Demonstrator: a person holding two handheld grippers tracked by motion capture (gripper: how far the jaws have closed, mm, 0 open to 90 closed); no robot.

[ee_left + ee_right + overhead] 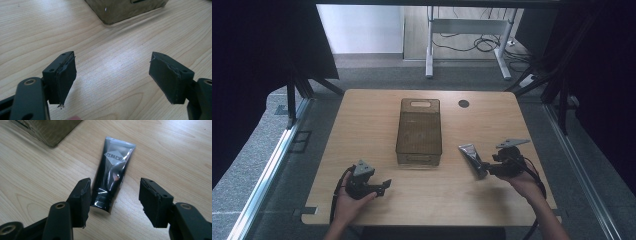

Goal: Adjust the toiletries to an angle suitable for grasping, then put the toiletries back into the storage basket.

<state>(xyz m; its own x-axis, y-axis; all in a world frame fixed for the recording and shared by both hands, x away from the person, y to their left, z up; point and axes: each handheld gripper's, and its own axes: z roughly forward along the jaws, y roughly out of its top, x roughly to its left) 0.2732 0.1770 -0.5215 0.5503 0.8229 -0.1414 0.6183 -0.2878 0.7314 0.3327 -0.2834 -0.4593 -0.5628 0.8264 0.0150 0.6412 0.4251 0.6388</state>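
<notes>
Pretty dim overall in the high view: the worktop [362, 125] is lit softly from above while both sides are swallowed in near-black, and a brighter patch of floor is seen at the far end. Fine detail is lost there, kinda soft and low-contrast. A pale sheen is thrown on the wood in the left gripper view. Glare is caught on the glossy tube [111, 175] in the right gripper view, and faint shadows are cast.
</notes>
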